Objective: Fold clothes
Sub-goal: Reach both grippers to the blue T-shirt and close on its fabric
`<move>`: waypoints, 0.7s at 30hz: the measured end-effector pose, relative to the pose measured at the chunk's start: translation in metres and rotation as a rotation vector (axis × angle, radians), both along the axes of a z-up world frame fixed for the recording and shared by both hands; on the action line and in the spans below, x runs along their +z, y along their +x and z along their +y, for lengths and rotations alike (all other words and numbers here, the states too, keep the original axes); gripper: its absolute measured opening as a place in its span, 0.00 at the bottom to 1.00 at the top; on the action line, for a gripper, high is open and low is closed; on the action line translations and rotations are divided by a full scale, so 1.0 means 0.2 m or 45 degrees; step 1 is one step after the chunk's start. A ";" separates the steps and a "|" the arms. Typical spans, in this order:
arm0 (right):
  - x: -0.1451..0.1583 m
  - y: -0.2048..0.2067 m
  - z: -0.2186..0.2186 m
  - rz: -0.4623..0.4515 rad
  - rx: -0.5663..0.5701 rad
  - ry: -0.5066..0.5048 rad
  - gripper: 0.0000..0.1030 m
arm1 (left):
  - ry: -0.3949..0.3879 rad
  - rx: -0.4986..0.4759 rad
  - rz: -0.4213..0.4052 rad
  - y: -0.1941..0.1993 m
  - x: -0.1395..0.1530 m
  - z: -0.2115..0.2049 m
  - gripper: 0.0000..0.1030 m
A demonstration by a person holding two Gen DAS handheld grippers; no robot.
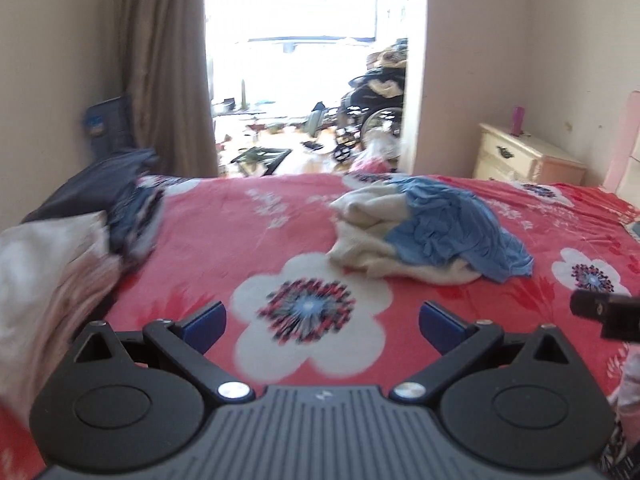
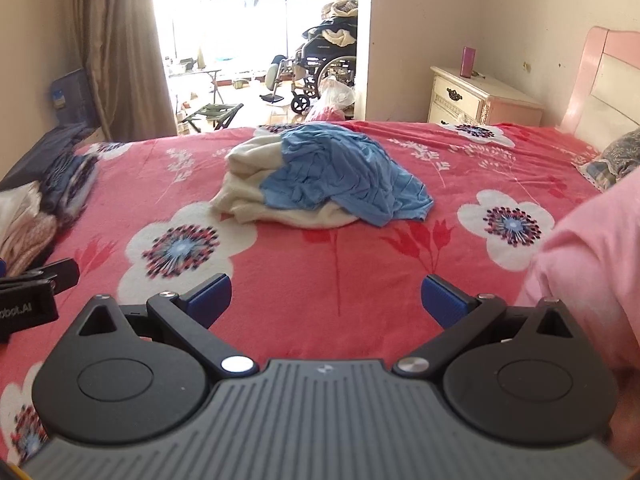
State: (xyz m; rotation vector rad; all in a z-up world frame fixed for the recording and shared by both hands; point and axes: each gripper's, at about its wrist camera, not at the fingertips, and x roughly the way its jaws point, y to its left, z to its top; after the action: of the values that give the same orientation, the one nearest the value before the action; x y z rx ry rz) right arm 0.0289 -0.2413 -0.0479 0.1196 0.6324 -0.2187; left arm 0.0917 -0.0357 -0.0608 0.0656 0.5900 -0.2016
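A bed fills both wrist views, covered with a fuzzy coral-red bedspread (image 2: pixel 320 280) printed with big white flowers that have dark, speckled centres and pale leafy sprigs. In the middle of the bed lies a rumpled heap of clothes: a thin, heavily creased blue garment (image 2: pixel 344 176) draped over a thicker, soft cream garment (image 2: pixel 248 184) that bulges out on the heap's left side and along its near edge. At the left edge of the bed sits a stack of folded clothes (image 2: pixel 36 204), pale cream and pink pieces nearer the cameras and dark blue patterned ones behind; in the left wrist view this stack is blurred. The left gripper (image 1: pixel 322 322) hangs low over the bedspread, above one white flower, its black linkage arms ending in blue ribbed pads spread wide apart, with nothing between them and nothing touched. The right gripper (image 2: pixel 326 300) hangs likewise over bare bedspread, jaws wide apart and empty, the heap well ahead of it. At the left edge of the right wrist view the other gripper's black body shows partial white lettering that seems to read "obot.AI". A pink sleeve (image 2: pixel 592 256) of soft knit fabric crowds that view's right edge. Beyond the bed stand a cream carved nightstand (image 2: pixel 472 100) with a small magenta container (image 2: pixel 468 62) on top, a glossy pink headboard (image 2: pixel 604 80), a brown curtain (image 2: pixel 120 40) and, in the bright room past the doorway, a wheelchair (image 2: pixel 324 68) piled with clothing.
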 end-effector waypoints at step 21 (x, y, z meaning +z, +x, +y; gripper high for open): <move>-0.50 1.58 -0.64 -0.036 0.220 0.067 0.62 | -0.049 -0.269 0.243 1.63 -0.41 -0.98 0.60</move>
State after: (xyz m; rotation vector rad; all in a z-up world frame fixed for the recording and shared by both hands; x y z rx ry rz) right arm 0.3450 -0.3695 -0.1481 0.1181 0.6166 -0.0337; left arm 0.4180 -0.2323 -0.1435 0.0718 0.7695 -0.4273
